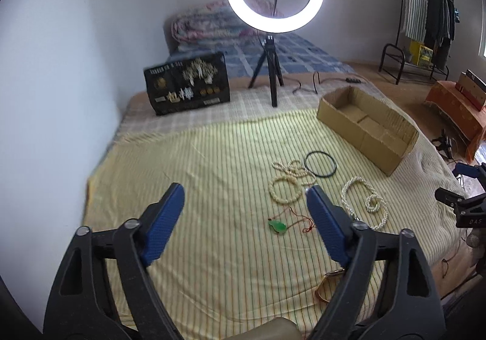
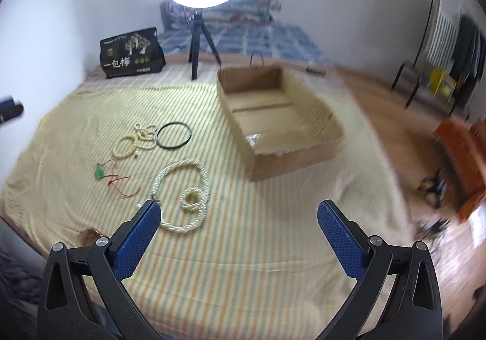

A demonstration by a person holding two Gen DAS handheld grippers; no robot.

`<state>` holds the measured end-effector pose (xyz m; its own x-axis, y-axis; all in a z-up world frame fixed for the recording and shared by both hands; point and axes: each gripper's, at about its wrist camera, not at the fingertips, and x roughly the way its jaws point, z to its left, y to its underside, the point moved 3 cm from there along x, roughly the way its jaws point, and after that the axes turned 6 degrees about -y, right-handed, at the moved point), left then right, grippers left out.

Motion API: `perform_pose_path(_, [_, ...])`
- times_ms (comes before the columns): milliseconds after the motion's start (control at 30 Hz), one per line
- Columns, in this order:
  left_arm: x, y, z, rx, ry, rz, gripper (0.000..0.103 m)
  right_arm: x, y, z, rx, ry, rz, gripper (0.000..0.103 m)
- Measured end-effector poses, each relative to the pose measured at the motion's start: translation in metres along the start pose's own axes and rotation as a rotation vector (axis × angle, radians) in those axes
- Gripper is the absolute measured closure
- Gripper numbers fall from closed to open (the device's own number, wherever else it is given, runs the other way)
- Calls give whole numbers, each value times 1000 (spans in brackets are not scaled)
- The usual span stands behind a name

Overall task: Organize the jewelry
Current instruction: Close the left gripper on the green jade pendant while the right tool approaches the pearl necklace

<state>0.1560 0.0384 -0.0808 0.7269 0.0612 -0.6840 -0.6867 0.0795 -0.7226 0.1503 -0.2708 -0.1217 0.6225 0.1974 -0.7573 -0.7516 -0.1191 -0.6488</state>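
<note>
Both the left gripper (image 1: 244,197) and right gripper (image 2: 238,212) hover spread wide and empty above the striped sheet (image 1: 197,173). Ahead lie a pearl necklace (image 2: 185,191), bead strands (image 1: 287,182), a black ring (image 1: 320,164) and a green pendant (image 1: 278,226), all loose. The cardboard box (image 2: 291,151) beyond seems to hold one small shiny item, blurred, so sorting looks barely begun.

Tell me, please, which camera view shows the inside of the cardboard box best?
The right wrist view: it looks down into the cardboard box, showing its floor and something shiny in the near corner. The left wrist view sees the box from a lower angle, mostly its outer wall and part of the floor.
</note>
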Motion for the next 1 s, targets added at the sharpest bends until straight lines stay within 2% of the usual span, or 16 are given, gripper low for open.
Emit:
perform_pose_path(167, [49, 17, -3, -45, 101, 177, 35, 27, 4, -1, 39, -56, 65, 2])
perform_pose_path(333, [92, 37, -7, -91, 135, 318, 43, 57, 12, -2, 42, -93, 143, 20])
perform_pose_path(500, [120, 52, -16, -122, 151, 403, 48, 80, 23, -5, 84, -149, 223, 37])
perform_pose_path(533, [125, 53, -18, -125, 150, 414, 51, 84, 25, -5, 85, -151, 231, 39])
perform_pose_path(700, [144, 58, -27, -136, 151, 456, 51, 94, 26, -7, 113, -176, 254, 52])
perform_pose_path(767, [150, 60, -29, -144, 151, 472, 52, 96, 27, -7, 110, -178, 256, 55])
perform_pose_path(833, [157, 60, -30, -143, 136, 482, 56, 98, 27, -6, 107, -180, 261, 57])
perform_pose_path(1000, [164, 61, -31, -161, 135, 497, 57, 105, 25, -4, 110, -185, 269, 62])
